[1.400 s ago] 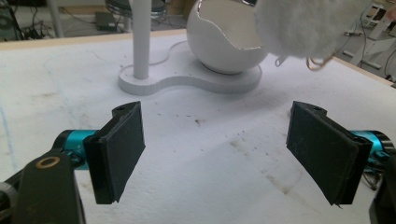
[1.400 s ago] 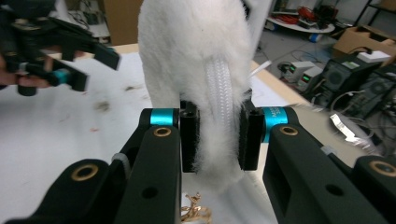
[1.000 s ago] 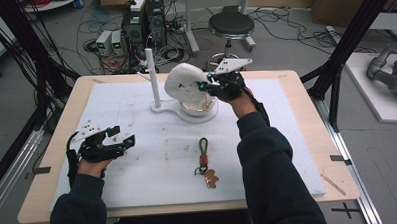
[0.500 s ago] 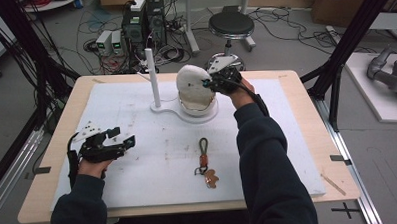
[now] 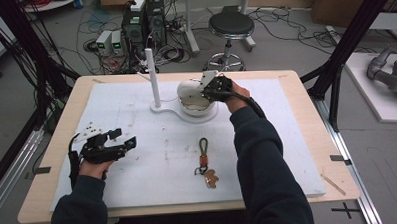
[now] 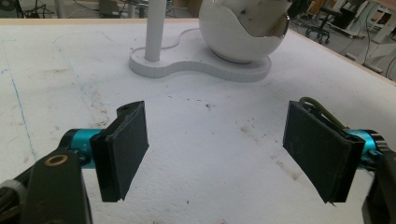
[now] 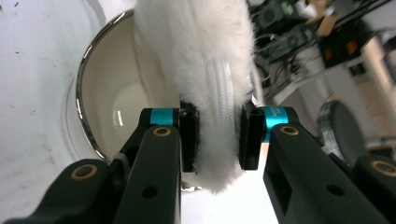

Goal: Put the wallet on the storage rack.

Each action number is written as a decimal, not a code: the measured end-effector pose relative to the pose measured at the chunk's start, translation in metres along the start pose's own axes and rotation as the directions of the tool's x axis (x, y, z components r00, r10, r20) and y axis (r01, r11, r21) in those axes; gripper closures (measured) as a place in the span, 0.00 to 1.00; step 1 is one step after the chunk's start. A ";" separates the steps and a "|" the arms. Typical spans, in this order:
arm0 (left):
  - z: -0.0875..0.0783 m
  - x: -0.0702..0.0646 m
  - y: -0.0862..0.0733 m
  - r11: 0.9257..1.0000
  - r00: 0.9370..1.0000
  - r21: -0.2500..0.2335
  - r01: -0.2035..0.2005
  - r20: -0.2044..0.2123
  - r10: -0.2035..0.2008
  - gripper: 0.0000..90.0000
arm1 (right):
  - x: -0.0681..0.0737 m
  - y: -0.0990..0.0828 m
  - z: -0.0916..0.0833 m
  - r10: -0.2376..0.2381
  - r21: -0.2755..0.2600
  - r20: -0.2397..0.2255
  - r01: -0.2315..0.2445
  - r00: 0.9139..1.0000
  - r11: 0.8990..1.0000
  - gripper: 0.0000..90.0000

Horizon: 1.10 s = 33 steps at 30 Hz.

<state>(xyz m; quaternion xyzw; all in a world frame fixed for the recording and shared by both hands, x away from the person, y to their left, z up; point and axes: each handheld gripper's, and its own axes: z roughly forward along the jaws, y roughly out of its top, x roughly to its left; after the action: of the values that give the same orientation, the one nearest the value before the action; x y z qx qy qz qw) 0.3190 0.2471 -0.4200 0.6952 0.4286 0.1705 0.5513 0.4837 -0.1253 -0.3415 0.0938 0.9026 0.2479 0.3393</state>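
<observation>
A white mat (image 5: pixel 136 109) covered the wooden table. The right gripper (image 7: pixel 218 136) clamped a white furry piece (image 7: pixel 205 70) over the egg-shaped bowl (image 5: pixel 193 99) on the white stand (image 5: pixel 159 106). The left gripper (image 6: pixel 215 154) rested on the mat, jaws wide apart, with a keychain (image 5: pixel 204 159) lying nearby.

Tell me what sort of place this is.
Probably a robotics lab or data-collection workspace: a table inside a black metal frame, cables and electronics boxes on the floor behind, and a rolling stool.

A fluffy white fur pad (image 7: pixel 205 70) with white ribbed stitching sits over a glossy cream bowl (image 7: pixel 112 107) with a chrome rim; black gripper jaws carry turquoise collars.
</observation>
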 end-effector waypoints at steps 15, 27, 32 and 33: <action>0.001 0.000 -0.001 1.000 1.000 0.007 0.010 0.006 -0.010 0.24 | -0.006 -0.013 -0.005 0.395 -0.168 -0.259 -0.443 0.882 0.881 0.76; 0.006 0.001 0.005 0.998 1.000 -0.057 0.009 -0.004 -0.009 0.19 | -0.005 -0.057 -0.065 0.600 -0.119 -0.222 -0.632 0.769 0.766 0.34; 0.004 0.003 0.006 0.998 1.000 -0.065 0.004 -0.017 -0.005 0.19 | 0.024 -0.094 -0.090 0.596 -0.162 -0.147 -0.614 0.789 0.773 0.33; 0.004 0.003 0.006 0.998 1.000 -0.065 0.004 -0.017 -0.005 0.19 | 0.031 -0.103 -0.093 0.602 -0.158 -0.139 -0.617 0.787 0.771 0.33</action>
<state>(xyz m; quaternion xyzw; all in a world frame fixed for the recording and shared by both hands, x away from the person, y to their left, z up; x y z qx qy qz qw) 0.3258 0.2471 -0.4168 0.6745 0.4291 0.1888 0.5704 0.3988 -0.2395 -0.3513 0.3376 0.8074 0.4352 0.2117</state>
